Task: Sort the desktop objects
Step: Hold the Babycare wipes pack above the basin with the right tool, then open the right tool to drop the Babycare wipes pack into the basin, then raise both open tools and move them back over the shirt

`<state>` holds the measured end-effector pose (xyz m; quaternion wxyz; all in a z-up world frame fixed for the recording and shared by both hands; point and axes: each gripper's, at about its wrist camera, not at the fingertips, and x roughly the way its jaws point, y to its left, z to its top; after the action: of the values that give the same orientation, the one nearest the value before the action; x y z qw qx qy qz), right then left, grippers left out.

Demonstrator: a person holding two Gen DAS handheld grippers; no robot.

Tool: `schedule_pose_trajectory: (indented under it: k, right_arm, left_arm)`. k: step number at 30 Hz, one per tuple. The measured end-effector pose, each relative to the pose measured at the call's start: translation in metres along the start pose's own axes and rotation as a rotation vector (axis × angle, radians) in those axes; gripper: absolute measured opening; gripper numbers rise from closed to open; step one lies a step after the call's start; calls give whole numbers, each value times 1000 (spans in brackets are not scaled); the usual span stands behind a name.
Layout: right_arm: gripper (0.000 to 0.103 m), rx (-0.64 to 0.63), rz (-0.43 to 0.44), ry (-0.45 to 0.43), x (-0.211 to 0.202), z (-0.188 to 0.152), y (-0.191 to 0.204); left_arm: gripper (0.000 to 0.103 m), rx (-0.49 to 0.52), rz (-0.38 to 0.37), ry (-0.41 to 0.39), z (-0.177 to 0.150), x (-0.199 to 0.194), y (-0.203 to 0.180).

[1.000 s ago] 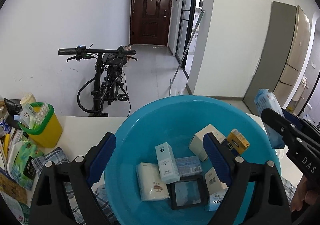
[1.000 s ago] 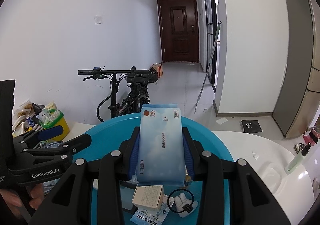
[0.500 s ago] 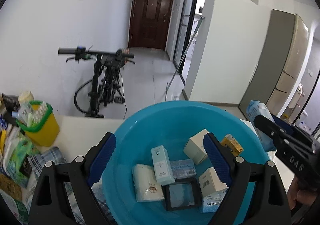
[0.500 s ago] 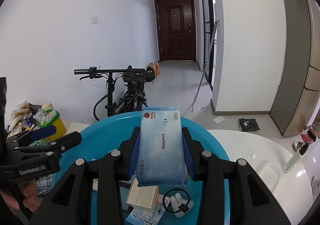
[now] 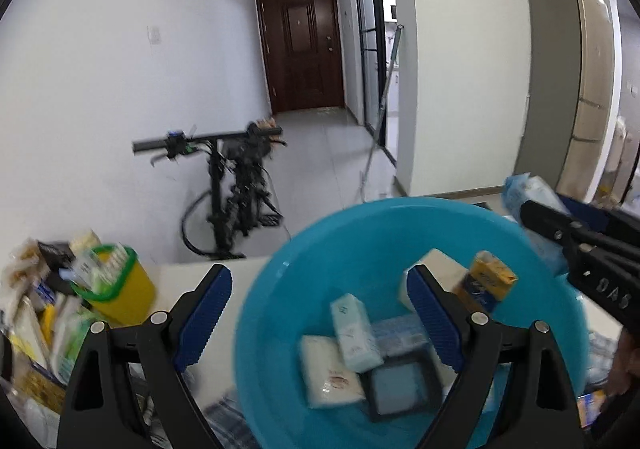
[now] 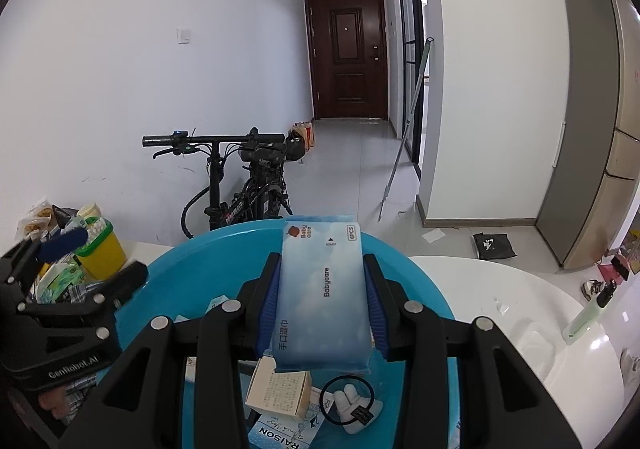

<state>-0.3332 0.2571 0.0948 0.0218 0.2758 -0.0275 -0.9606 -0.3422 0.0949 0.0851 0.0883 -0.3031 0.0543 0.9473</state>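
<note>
Drifted slightly leftward with the left gripper (image 5: 320, 313) since a second ago, jaws wide and empty, straddling the near-left rim of the blue basin (image 5: 280, 289). Meanwhile clamped in the right gripper (image 6: 322, 309): wipes pack (image 6: 322, 289), long axis along the fingers, poised directly above the basin, so nearer to the drop.

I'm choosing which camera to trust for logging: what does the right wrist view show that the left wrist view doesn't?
Only the right wrist view shows the right gripper shut on the Babycare wipes pack face-on, plus a green bottle on the white table. Only the left wrist view shows the open, empty left gripper and the orange carton. Both show the blue basin, yellow bin and bicycle.
</note>
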Motion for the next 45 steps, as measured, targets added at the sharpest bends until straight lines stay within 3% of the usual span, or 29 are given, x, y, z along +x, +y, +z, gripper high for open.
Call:
schedule_pose_trajectory:
  k: [2,5,9,12,16,19,22,26,28,32,36,41,45]
  right_arm:
    - [38,1,0,0,0,0,0]
    - [38,4,-2,0,0,1,-1]
    - [40,4,-1,-1,1,1,-1]
    - [69,22,-2,-13,0,2,-3]
    - [72,27,-4,-23,-5,3,-5]
    - [79,10,-16,-11,-2,3,-4]
    - [79,3,-21,2,1,3,-4]
    - [80,11,-27,1,-1,2,-9]
    - [83,19,-29,-5,-2,3,-11]
    - [83,26,-36,-6,-3,3,-15]
    - [83,29,-39,2,-1,3,-17]
    - [84,35,-39,-13,-5,4,-16]
    - [87,33,-24,4,-4,1,-12]
  left_arm:
    - [92,-27,-33,15,0,-1,2]
    - [93,-23,-18,17,1,-4,2]
    - [102,-56,-73,8,1,-8,5]
    - [102,-65,-74,5,2,-11,6]
    - [103,-46,-7,8,2,-9,3]
    - [103,-72,-23,46,2,-4,5]
    - [103,-100,-60,40,0,-5,11]
    - [103,-79,-60,-38,-4,-11,16]
    - [103,-65,-22,-58,-3,-14,17]
    - [103,72,109,-74,-3,-17,4]
    - [103,9,81,-72,-1,-20,11]
    - [103,33,52,-182,4,-40,8]
    - [103,-20,62,-139,10,-47,12]
